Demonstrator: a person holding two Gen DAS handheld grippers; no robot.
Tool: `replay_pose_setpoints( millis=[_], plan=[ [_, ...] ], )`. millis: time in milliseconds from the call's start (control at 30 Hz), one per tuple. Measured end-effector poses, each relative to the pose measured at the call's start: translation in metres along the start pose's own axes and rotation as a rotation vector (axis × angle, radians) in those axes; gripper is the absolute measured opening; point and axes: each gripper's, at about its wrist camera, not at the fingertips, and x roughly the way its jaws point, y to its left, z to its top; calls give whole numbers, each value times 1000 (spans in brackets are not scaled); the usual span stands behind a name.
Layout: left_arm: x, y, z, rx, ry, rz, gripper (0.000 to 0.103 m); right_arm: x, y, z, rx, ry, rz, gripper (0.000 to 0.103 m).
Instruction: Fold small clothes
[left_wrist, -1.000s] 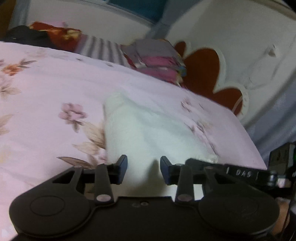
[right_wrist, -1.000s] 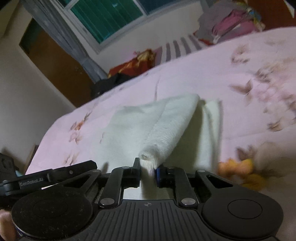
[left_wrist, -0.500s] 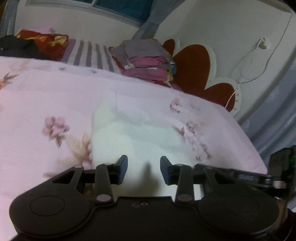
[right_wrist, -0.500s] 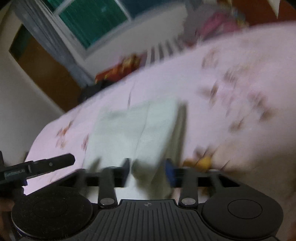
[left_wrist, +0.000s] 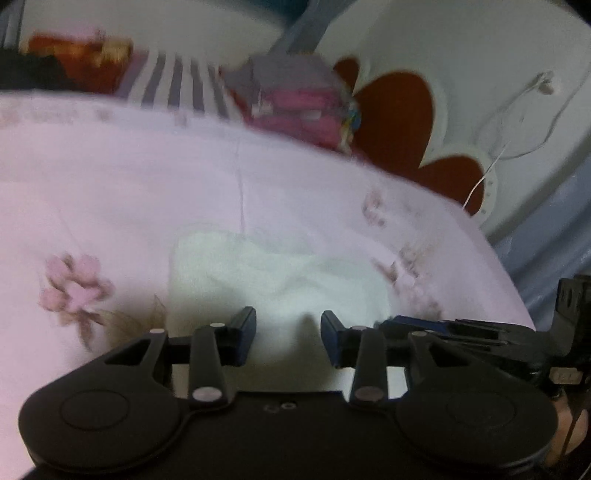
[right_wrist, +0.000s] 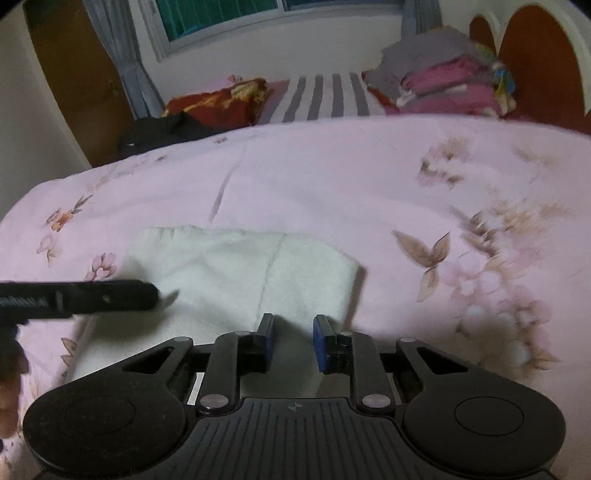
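Presently: small white knitted garment (right_wrist: 243, 273), folded flat on pink floral bedspread (right_wrist: 332, 184), directly ahead of right gripper (right_wrist: 292, 341) and left gripper (left_wrist: 288, 338); both spread, empty, likely poised for regrasping.

White garment (right_wrist: 236, 273) fuzzy terry cloth; bedsheet (right_wrist: 332, 184) smooth matt fabric.

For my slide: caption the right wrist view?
Open right gripper above a folded white cloth on the floral bedspread.
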Motion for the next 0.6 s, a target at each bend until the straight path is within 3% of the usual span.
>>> replay_pose_setpoints(
  millis=[67,167,233,333,433,533,600],
  plan=[
    [-19,-6,-13,16,-23,-33,38,-24,5,-6,-21,-49,44,21],
    [-18,-10,-34,49,3,-6,38,-40,20,-24,-89,-53,94,21],
    [-12,-9,-41,19,16,-16,38,-25,27,-35,-125,17,56,21],
    [-23,-24,-41,78,25,10,37,-23,26,-41,-81,25,34,21],
    [-47,-31,-57,121,18,-14,37,-61,37,-49,-111,-51,63,21],
    [-48,-28,-88,118,76,-8,37,-67,48,-77,-108,28,114,21],
    [-53,-24,-109,91,100,-22,38,-55,57,-105,-153,128,63,21]
  ],
)
